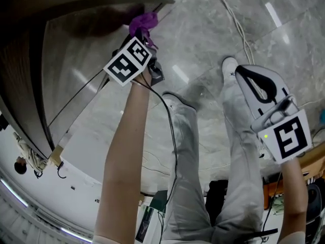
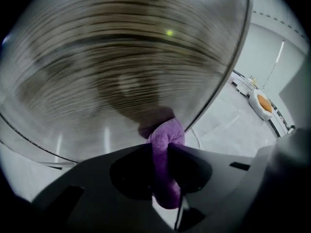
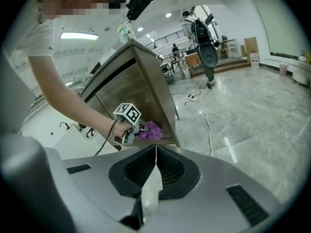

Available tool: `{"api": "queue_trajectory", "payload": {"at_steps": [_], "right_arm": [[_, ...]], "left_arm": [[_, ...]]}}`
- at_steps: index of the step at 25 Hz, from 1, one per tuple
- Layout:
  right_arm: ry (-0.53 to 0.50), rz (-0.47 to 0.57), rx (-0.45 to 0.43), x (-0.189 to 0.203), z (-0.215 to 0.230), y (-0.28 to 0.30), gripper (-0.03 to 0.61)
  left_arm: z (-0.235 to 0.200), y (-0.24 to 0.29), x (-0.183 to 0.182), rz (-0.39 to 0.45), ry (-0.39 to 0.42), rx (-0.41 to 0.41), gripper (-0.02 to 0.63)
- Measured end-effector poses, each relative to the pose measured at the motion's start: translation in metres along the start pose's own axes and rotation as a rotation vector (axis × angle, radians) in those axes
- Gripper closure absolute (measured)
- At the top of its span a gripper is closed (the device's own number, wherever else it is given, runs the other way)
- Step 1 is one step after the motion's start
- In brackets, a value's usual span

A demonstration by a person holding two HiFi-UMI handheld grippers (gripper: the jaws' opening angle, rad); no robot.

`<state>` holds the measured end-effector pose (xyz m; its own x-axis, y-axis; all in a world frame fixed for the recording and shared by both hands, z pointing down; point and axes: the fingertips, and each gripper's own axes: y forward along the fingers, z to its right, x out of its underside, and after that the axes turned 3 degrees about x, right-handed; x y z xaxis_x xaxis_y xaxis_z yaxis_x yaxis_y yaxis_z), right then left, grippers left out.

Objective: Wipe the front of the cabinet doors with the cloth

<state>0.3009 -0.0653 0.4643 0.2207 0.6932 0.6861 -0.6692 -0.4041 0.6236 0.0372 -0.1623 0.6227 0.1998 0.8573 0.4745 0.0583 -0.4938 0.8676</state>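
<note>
the head view looks steeply down along the forearm to the left tool (image 1: 143,34), which pushes a purple cloth (image 1: 144,21) against the lower end of the wood-grain cabinet door (image 1: 76,80), close to the door's edge by the grey marble floor (image 1: 203,29). the right tool (image 1: 245,75) hangs well apart at the right, above the person's pale trousers (image 1: 188,161), and a white cable (image 1: 234,20) runs over the floor beyond it. the left gripper view shows what the head view cannot: the left tool (image 2: 160,148) is clenched on the cloth (image 2: 167,134), a fold pinched between the two dark jaws, its bunched top touching the glossy door (image 2: 121,57); the floor (image 2: 228,125) shows past the door's edge. the right gripper view shows the scene from the side: the right tool (image 3: 155,153) has its jaws pressed together with nothing between them, and beyond it the left tool (image 3: 137,130) holds the cloth (image 3: 152,130) low on the cabinet (image 3: 141,86), near its bottom corner. the cable (image 3: 206,111) trails across the floor to the right of the cabinet.
</note>
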Motion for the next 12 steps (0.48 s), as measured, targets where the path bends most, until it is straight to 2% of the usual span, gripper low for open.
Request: {"api": "queue_trajectory", "payload": {"at_steps": [6,9,12], "right_arm": [[-0.029,0.020,-0.056,-0.006,-0.063,0.034,0.551],[-0.039,0.023,-0.104,-0.003,-0.106,0.053,0.552],[-0.050,0.007,-0.147,0.006,-0.141,0.065,0.552]], "left_arm": [[-0.095,-0.030,0.025,-0.022,-0.044,-0.075,0.525],[-0.135,-0.043,0.034,-0.036,-0.025,-0.090,0.525],[-0.167,-0.054,0.043,-0.039,-0.061,-0.103,0.525]]}}
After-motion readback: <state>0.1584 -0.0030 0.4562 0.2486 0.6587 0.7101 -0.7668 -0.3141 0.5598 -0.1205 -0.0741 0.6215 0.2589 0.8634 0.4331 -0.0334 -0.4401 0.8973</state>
